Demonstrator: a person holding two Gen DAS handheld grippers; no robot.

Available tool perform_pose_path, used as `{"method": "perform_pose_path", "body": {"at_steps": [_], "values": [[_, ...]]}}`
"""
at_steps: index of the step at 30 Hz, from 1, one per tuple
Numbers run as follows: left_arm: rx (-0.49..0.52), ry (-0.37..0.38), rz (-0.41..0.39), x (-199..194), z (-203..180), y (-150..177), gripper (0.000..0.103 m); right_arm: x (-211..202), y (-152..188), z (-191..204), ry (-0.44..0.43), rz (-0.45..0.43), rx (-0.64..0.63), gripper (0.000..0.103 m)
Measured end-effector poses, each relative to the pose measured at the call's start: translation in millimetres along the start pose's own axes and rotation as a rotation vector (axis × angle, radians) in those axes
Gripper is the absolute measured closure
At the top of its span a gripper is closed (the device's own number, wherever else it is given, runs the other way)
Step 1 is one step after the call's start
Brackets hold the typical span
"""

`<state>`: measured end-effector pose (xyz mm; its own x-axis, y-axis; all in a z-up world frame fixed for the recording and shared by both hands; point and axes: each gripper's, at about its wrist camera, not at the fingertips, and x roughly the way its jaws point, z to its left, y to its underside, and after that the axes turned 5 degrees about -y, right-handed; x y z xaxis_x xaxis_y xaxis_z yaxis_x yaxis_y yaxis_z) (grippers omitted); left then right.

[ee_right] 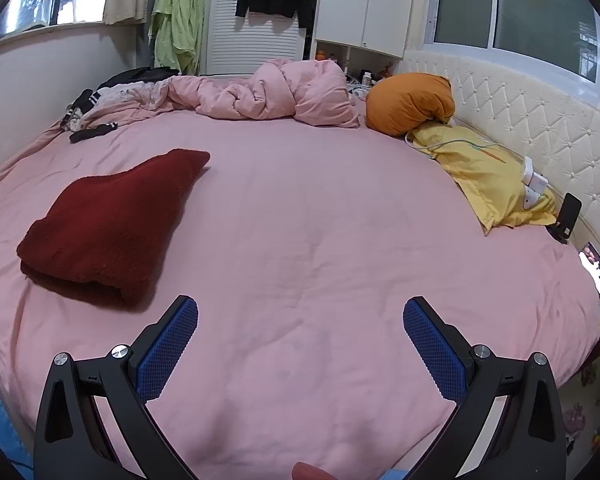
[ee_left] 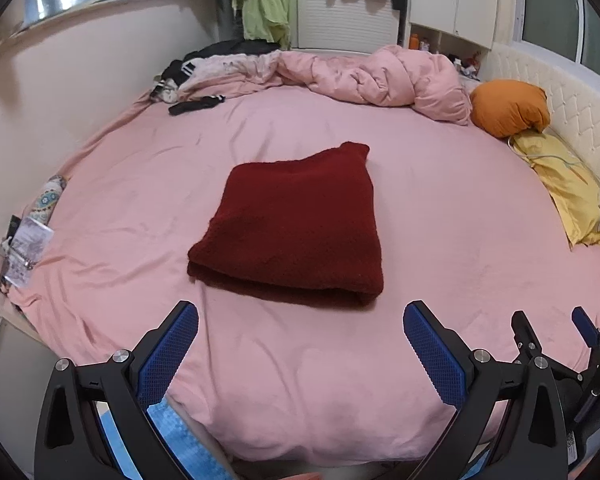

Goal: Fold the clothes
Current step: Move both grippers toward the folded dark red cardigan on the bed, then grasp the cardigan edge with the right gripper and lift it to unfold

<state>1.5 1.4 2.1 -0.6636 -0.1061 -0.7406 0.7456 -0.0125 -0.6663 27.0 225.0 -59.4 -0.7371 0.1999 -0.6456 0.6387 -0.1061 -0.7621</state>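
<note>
Daylight is coming through windows [ee_right: 512, 8]; white wardrobe [ee_right: 366, 0] is standing behind pink-sheeted bed [ee_right: 320, 220] (tufted cream headboard [ee_right: 540, 136] running alongside).

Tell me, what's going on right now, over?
Left gripper open, right gripper open, both empty. Dark red sweater folded on pink bedsheet. Nothing in the way.

The bed [ee_left: 440, 240] carries a pink sheet. A folded red garment [ee_left: 292, 224] lies at its centre. A bunched pink duvet [ee_left: 380, 76] lies along the far edge. An orange pillow [ee_left: 510, 106] and a yellow pillow [ee_left: 568, 192] lie along the right edge by the headboard.
</note>
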Motion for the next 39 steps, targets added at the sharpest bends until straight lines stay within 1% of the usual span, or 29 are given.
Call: {"method": "perform_pose_path", "body": {"at_steps": [3,5,6,8,9,12,13,15,18,19,20,23,24,26,27,28,30,32,33,34,35,36,37,38,39], "values": [[0.018,-0.008,-0.021,-6,-7,6,0.0,-3,-1,2,-0.026,0.02,-0.005,0.0],[0.029,-0.023,-0.021,-12,-16,9,0.0,-8,0,4,-0.043,0.021,-0.012,0.0],[0.015,-0.003,-0.009,-13,-11,7,0.0,-12,2,7,-0.051,0.017,-0.017,0.0],[0.024,0.003,0.015,-6,-15,1,0.0,-14,1,12,-0.054,0.013,-0.038,0.0],[0.021,0.025,0.024,-2,-10,1,0.0,-17,2,16,-0.065,0.018,-0.049,0.0],[-0.004,0.092,0.038,8,5,4,0.0,-4,1,30,-0.088,0.051,-0.092,0.0],[-0.012,0.096,0.04,12,11,6,0.0,0,0,35,-0.096,0.062,-0.107,0.0],[-0.026,0.104,0.053,23,25,13,0.0,3,2,49,-0.112,0.056,-0.16,0.0],[-0.033,0.082,0.106,36,51,25,0.0,17,-2,84,-0.188,0.062,-0.252,0.0],[-0.041,0.061,0.109,38,64,30,0.0,23,-3,99,-0.22,0.062,-0.291,0.0],[-0.052,0.033,0.104,38,74,34,0.0,30,-5,115,-0.25,0.062,-0.333,0.0],[-0.094,-0.042,0.048,29,104,42,0.0,51,-11,163,-0.339,0.071,-0.449,0.0],[-0.115,-0.032,0.027,24,115,44,0.0,59,-13,181,-0.368,0.078,-0.478,0.0],[-0.154,0.012,0.005,18,129,46,0.0,72,-13,218,-0.426,0.083,-0.528,0.0],[-0.19,0.033,-0.004,16,138,47,0.0,79,-13,241,-0.456,0.084,-0.559,0.0],[-0.225,0.053,-0.013,13,147,48,0.0,85,-13,256,-0.462,0.085,-0.576,0.0],[-0.299,0.065,-0.023,13,165,49,0.0,97,-14,285,-0.473,0.085,-0.608,0.0],[-0.344,0.071,-0.033,12,176,48,0.0,109,-17,309,-0.497,0.085,-0.617,0.0],[-0.36,0.069,-0.042,11,181,51,0.0,112,-18,315,-0.5,0.082,-0.62,0.0],[-0.372,0.069,-0.046,11,185,51,0.0,115,-18,321,-0.503,0.079,-0.622,0.001],[-0.381,0.069,-0.048,11,188,52,0.0,122,-19,326,-0.498,0.083,-0.625,0.004],[-0.388,0.069,-0.046,13,192,53,0.0,128,-21,329,-0.489,0.094,-0.619,0.017],[-0.391,0.071,-0.045,16,196,54,0.0,135,-22,331,-0.479,0.118,-0.604,0.021],[-0.395,0.072,-0.042,17,198,55,0.0,137,-22,332,-0.481,0.125,-0.6,0.022],[-0.401,0.074,-0.036,21,200,56,0.0,136,-22,331,-0.486,0.116,-0.606,0.028]]}}
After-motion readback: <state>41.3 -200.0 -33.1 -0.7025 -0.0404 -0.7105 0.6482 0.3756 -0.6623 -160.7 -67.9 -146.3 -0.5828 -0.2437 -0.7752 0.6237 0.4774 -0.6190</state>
